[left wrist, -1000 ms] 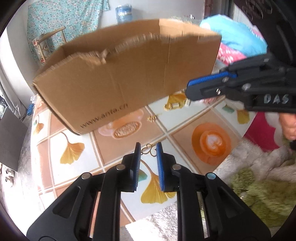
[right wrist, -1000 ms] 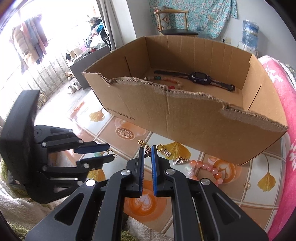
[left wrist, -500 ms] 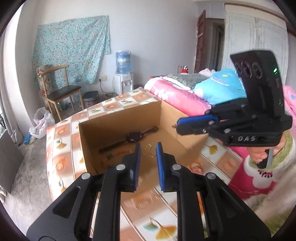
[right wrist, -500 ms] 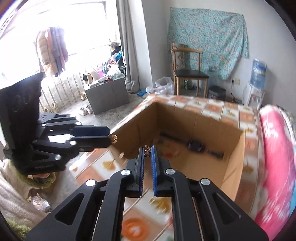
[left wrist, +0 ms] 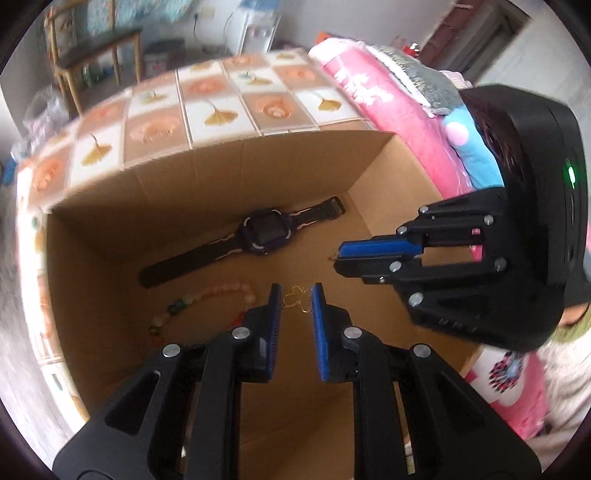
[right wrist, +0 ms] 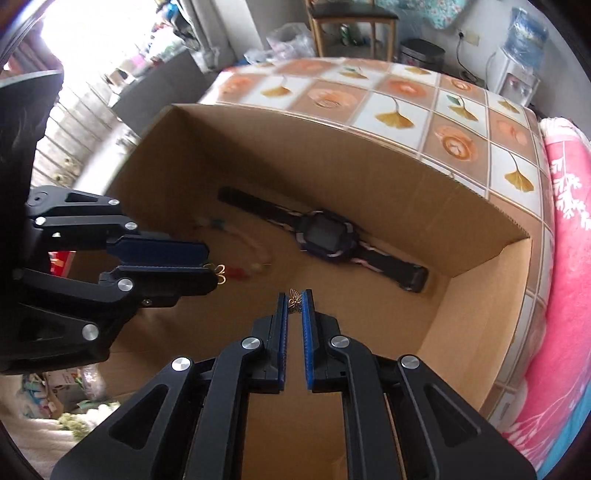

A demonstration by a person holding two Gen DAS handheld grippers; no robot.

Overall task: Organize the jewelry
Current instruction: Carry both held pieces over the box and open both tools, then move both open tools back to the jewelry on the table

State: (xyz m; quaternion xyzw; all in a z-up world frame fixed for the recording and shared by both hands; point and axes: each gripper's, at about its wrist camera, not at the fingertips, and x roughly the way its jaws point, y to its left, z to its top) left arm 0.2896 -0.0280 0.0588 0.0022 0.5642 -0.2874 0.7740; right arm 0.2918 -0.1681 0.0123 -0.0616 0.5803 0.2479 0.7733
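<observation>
Hovering both grippers over the open brown cardboard box right now, each with a tiny piece pinched at the tips. Our left gripper has its blue-padded fingers set fairly narrow, clamped across a thin gold wire heart-loop earring that bridges the gap between the pads. Our right gripper is squeezed nearly closed on a small gold butterfly charm, which pokes out just past the fingertips.

Down on the box floor lies a black smartwatch with a purple-trimmed face, strap stretched out flat toward the far wall. Nearer to us and to the left of it sits a pink-and-green beaded bracelet, a bit blurry, with something red at one end.

The box sits on a tabletop covered in a tiled cloth with ginkgo leaves and coffee cups. A pink blanket lies along the right side. Far back we can see a wooden chair and a water dispenser against the wall.
</observation>
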